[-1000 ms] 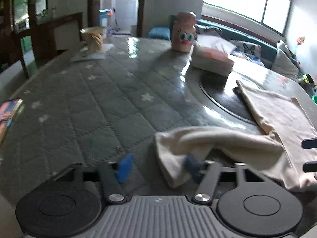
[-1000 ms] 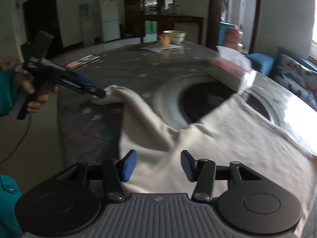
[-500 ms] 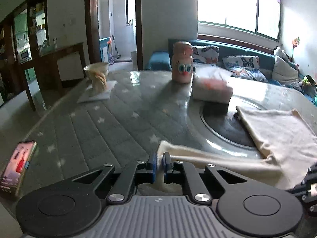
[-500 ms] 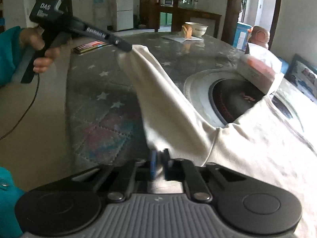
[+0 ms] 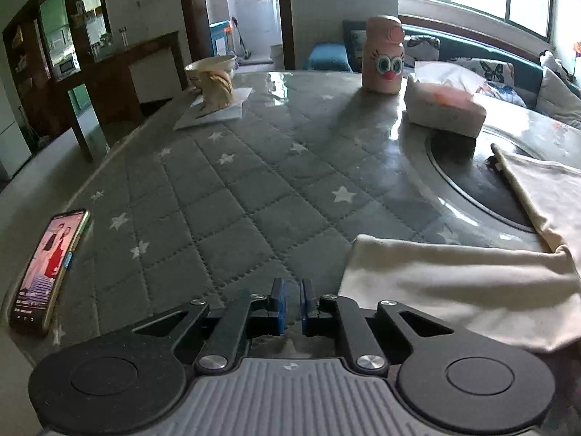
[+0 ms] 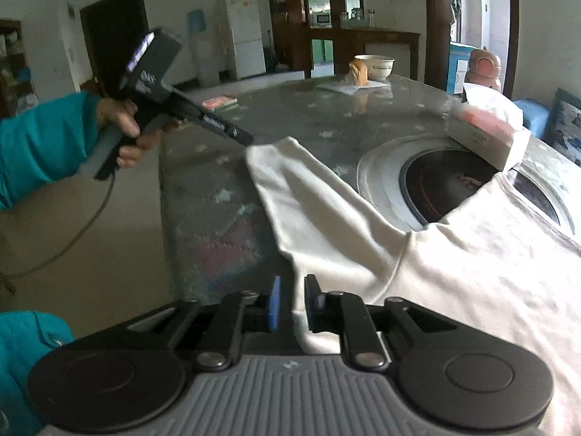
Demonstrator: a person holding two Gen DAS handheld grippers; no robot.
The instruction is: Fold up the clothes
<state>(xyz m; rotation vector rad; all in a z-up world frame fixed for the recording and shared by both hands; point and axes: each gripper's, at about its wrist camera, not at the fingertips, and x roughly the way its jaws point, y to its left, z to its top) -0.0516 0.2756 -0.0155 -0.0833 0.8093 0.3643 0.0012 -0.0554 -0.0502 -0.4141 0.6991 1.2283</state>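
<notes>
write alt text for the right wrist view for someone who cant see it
A cream garment lies spread over a round table, its sleeve stretched toward the left gripper held at the cuff. The right gripper sits in the foreground, nearly closed at the garment's near edge. A tissue box sits behind.
</notes>
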